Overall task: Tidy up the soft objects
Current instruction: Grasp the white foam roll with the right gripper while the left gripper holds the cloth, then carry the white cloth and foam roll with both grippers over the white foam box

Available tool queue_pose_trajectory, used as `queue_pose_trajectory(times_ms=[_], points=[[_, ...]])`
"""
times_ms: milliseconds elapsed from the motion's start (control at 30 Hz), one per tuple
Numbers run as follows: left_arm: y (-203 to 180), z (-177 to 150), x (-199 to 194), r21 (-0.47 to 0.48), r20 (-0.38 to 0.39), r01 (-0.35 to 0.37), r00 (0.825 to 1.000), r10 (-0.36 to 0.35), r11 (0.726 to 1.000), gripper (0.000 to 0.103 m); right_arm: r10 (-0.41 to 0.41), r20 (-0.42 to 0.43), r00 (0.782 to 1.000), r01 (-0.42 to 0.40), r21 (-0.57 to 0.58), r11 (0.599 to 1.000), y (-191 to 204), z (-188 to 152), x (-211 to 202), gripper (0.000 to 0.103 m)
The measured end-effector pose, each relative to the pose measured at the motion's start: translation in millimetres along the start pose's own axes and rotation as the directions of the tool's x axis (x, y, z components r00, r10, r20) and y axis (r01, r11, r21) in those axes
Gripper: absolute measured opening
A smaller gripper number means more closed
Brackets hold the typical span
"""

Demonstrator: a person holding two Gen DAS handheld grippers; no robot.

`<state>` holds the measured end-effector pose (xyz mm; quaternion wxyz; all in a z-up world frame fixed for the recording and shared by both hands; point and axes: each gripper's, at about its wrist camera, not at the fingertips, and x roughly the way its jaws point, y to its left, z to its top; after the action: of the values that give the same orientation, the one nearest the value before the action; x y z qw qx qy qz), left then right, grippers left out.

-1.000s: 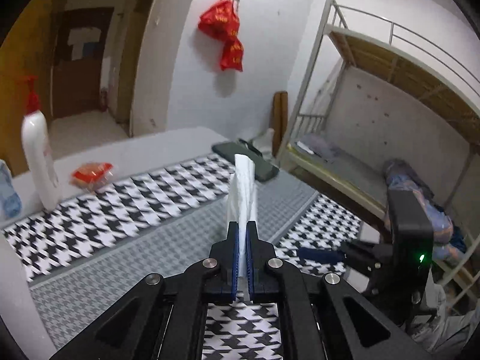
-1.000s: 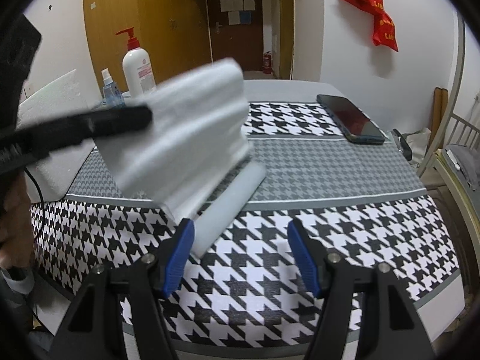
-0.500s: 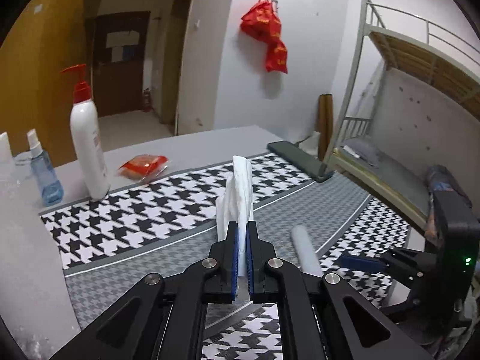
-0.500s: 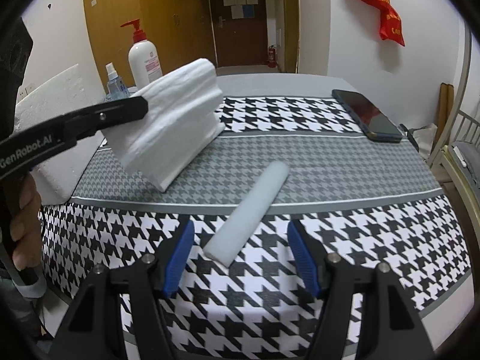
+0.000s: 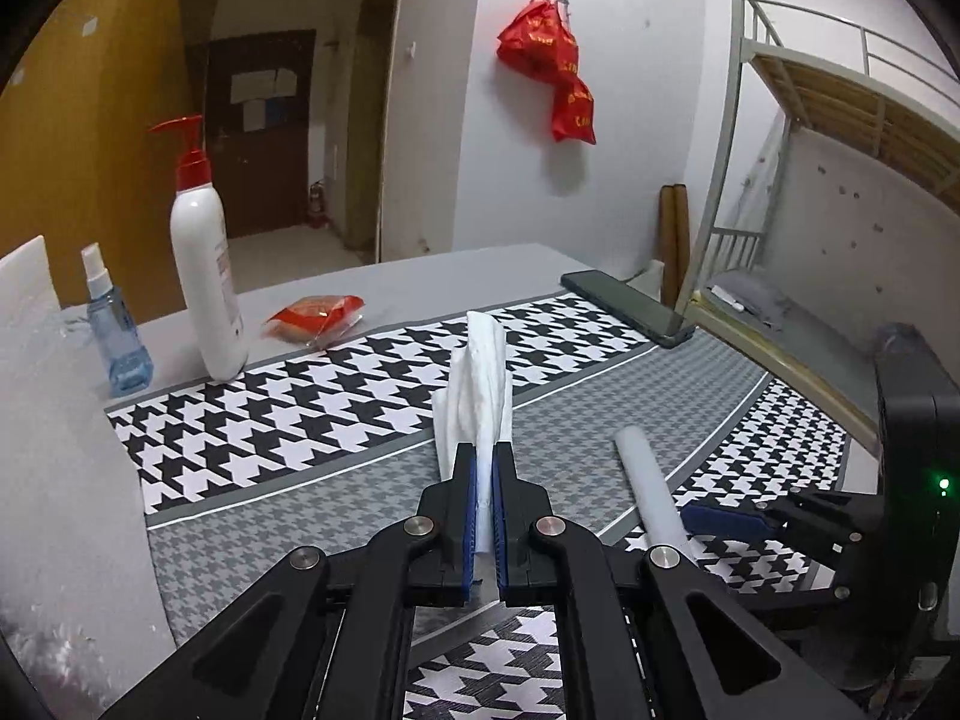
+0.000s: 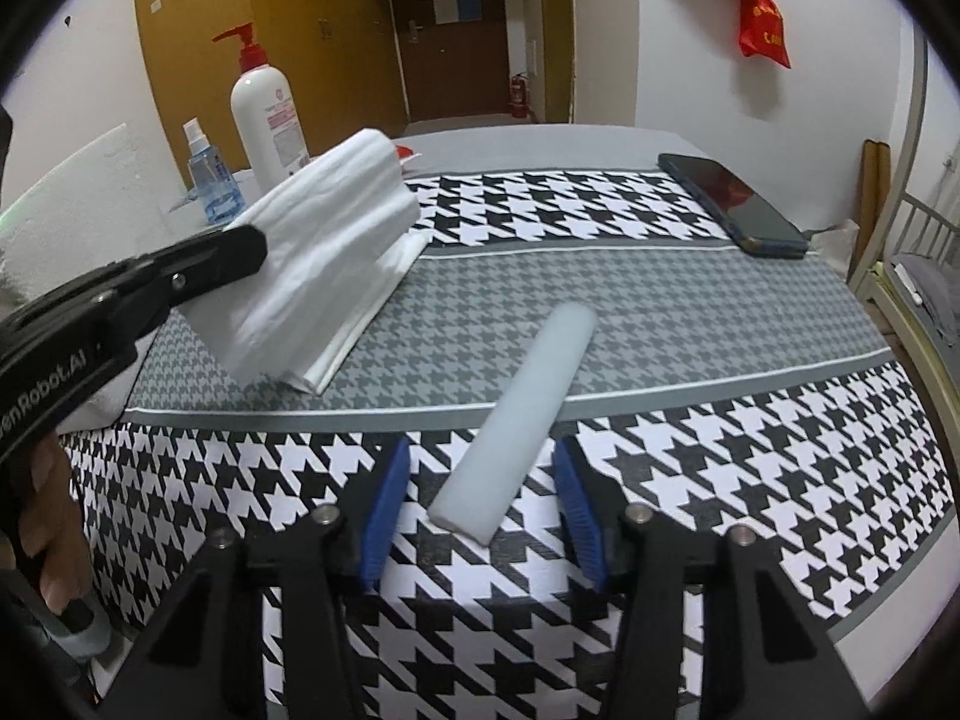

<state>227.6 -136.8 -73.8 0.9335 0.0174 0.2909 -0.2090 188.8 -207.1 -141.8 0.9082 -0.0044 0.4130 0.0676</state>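
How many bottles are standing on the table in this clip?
2. The white pump bottle with the red top stands at the far left edge of the houndstooth mat; the small blue spray bottle stands just left of it. More may sit outside the views.

We see a white pump bottle [image 5: 204, 276] with a red top standing on the table [image 5: 420, 276], a small blue spray bottle [image 5: 117, 330] just beside it. A red snack packet [image 5: 317, 311] lies near them. A dark phone [image 5: 630, 307] rests at the houndstooth mat's [image 6: 690, 420] far corner. Red bags [image 5: 549, 72] hang on the wall beside a metal bunk bed [image 5: 840, 120].
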Motion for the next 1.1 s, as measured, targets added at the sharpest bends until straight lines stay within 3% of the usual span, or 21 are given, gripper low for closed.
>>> queue_pose_trajectory(times_ms=[233,400,667,733,900,1100], points=[[7.5,-2.7,-6.2,-0.047,0.029,-0.003,1.0,0.004,0.999,0.005,-0.07,-0.007,0.998,0.07,0.017,0.997,10.6,1.1,2.6,0.043],[12.2,-4.2,-8.7,-0.07,0.031,-0.031,0.999,0.034,0.997,0.005,-0.129,0.002,0.992,0.128,0.109,0.986,9.3,0.9,1.9,0.03],[6.6,-4.1,-8.6,-0.063,0.029,-0.006,1.0,0.008,0.998,0.005,-0.222,-0.004,0.975,0.22,0.146,0.965,17.8,3.3,6.0,0.03],[6.3,-6.1,-8.4,-0.056,0.019,-0.003,1.0,0.005,0.998,0.005,-0.242,0.001,0.97,0.24,0.142,0.96,18.5,2.7,6.1,0.024],[10.8,-9.2,-10.3,-0.055,0.008,-0.007,1.0,0.007,0.998,0.005,-0.226,0.019,0.974,0.219,0.182,0.959,13.2,1.2,0.7,0.017],[15.4,-9.8,-16.1,-0.062,0.027,-0.001,1.0,0.003,0.998,0.005,-0.204,0.05,0.978,0.191,0.188,0.963,15.8,3.5,-7.4,0.017]])
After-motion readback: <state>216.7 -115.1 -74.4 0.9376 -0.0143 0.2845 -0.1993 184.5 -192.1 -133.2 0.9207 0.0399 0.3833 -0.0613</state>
